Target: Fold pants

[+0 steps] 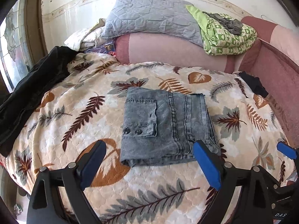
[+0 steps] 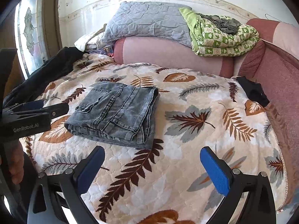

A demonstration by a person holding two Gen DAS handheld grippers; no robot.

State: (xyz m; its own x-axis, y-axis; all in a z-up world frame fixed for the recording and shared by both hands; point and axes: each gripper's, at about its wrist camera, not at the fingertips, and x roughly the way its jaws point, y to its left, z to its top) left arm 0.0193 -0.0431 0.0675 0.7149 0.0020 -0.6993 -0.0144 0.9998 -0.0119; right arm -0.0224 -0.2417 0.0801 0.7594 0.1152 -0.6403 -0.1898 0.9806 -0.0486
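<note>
Grey denim pants (image 1: 164,125) lie folded into a compact rectangle on the leaf-patterned blanket (image 1: 74,112), pocket and two buttons facing up. My left gripper (image 1: 149,149) is open just in front of the near edge of the pants, its blue pads apart and nothing between them. In the right wrist view the same folded pants (image 2: 115,112) lie to the upper left, and my right gripper (image 2: 153,158) stands open over bare blanket (image 2: 186,140), a little short of the pants. The left gripper's body (image 2: 28,117) shows at the left edge there.
A black garment (image 1: 31,93) lies along the blanket's left side. A small black cloth (image 1: 254,85) sits at the right by the pink sofa arm (image 1: 276,85). A grey quilted pillow (image 1: 149,18) and a green patterned quilt (image 1: 228,35) rest on the pink backrest.
</note>
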